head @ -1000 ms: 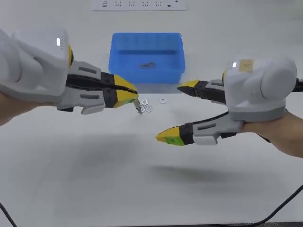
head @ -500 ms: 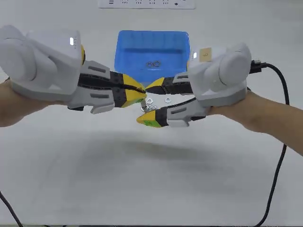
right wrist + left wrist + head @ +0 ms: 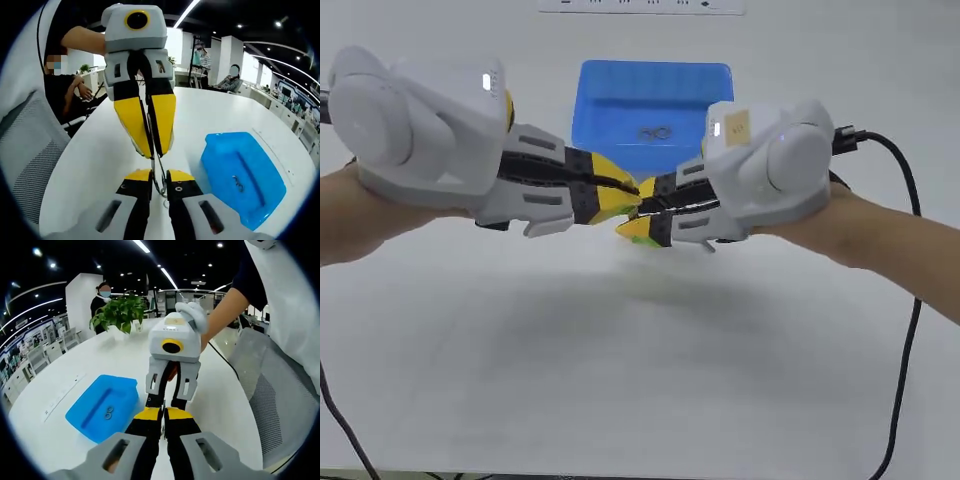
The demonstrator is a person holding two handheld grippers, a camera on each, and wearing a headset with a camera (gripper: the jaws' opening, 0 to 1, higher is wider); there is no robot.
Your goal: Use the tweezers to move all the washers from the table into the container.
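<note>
Two grippers meet tip to tip over the pale white surface [image 3: 640, 360], and between them is one pair of thin metal tweezers [image 3: 159, 172]. One shallow blue plastic container [image 3: 610, 95] sits toward the far edge of the surface, midway along it, with two small metal ring washers [image 3: 655, 132] lying close together on its floor. In the head view the grippers hide any washers lying loose on the surface. A second ago the white right gripper [image 3: 638, 210], with black, yellow-tipped jaws, stood well apart from the other with its jaws spread wide, and a few loose washers showed just before the container's near wall. It has since swung in to face the matching white left gripper [image 3: 625, 195], and its jaws have narrowed. The left gripper's jaws are pressed together on the upper part of the tweezers. The right gripper's jaws are nearly together, one on each side of the tweezers' legs and seemingly touching them.
</note>
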